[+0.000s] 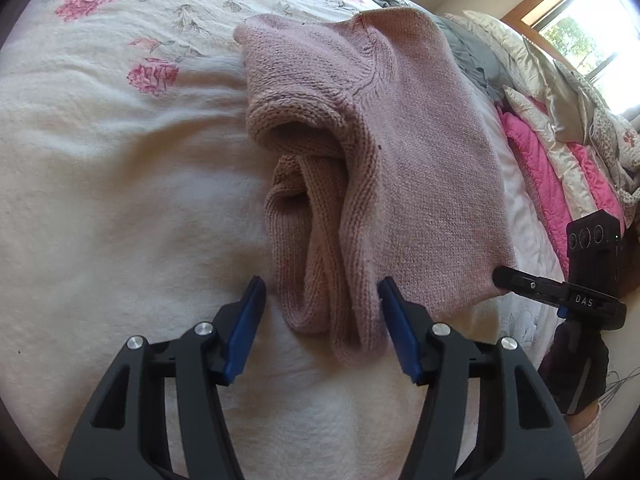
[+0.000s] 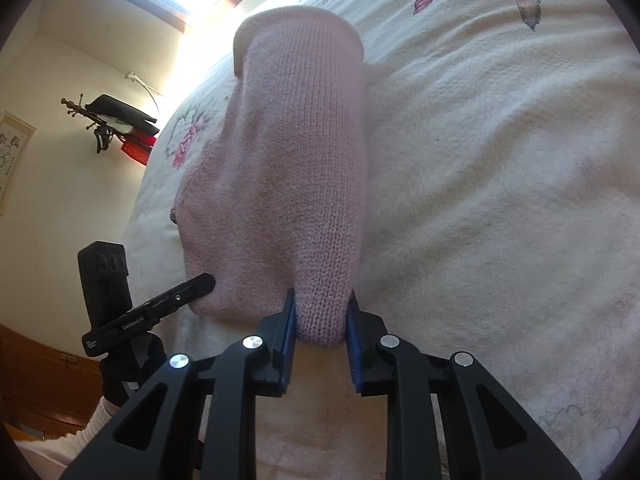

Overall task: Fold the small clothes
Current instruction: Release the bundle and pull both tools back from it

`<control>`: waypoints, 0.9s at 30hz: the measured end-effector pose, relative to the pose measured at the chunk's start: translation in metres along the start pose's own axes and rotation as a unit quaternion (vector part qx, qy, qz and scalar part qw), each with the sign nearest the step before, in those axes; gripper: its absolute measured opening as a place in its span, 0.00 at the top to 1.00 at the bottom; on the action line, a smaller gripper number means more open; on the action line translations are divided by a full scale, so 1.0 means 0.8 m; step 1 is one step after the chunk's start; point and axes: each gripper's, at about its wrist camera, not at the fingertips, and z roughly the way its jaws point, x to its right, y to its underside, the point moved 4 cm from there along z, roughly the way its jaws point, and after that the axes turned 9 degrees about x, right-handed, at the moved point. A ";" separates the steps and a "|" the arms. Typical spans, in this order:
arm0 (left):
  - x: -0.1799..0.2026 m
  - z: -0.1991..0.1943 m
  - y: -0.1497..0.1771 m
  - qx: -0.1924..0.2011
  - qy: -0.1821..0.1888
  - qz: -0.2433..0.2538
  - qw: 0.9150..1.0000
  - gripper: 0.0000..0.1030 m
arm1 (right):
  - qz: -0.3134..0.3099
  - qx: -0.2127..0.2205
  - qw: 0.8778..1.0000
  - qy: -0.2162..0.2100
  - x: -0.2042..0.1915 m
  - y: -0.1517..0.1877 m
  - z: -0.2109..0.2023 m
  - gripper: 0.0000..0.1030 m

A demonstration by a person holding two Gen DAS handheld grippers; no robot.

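A pink knit sweater (image 1: 400, 152) lies folded on the cream floral bedspread (image 1: 100, 168). My left gripper (image 1: 320, 286) is open, its blue pads standing either side of the sweater's rolled near edge, with the right pad touching the knit. At the sweater's near right corner is my right gripper (image 1: 504, 276), seen from the side. In the right wrist view my right gripper (image 2: 322, 320) is shut on a thick fold of the sweater (image 2: 296, 168). My left gripper (image 2: 206, 282) touches the sweater's left edge there.
Pink and cream quilts (image 1: 560, 140) and a grey cloth (image 1: 472, 52) are piled along the bed's far side under a window (image 1: 592, 28). A wall rack with dark items (image 2: 116, 120) and a wooden piece (image 2: 36, 380) stand beyond the bed edge. The bedspread (image 2: 500, 160) stretches bare to the right.
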 end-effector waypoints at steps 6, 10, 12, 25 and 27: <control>0.004 0.004 0.005 0.010 0.001 0.016 1.000 0.41 | 0.019 0.010 1.000 0.002 0.020 0.008 0.008 0.73; 0.011 -0.011 0.008 0.014 -0.021 0.015 1.000 0.35 | 0.009 0.031 0.999 0.030 0.014 0.010 -0.006 0.56; 0.014 -0.024 0.010 0.021 -0.034 0.025 0.999 0.35 | -0.005 0.043 0.998 0.055 0.006 0.012 -0.016 0.32; 0.048 -0.107 0.023 0.066 -0.113 0.069 0.989 0.18 | -0.071 0.099 0.978 0.167 -0.045 0.035 -0.071 0.10; 0.054 -0.115 0.025 0.071 -0.124 0.074 0.987 0.16 | -0.072 0.104 0.975 0.181 -0.051 0.039 -0.076 0.07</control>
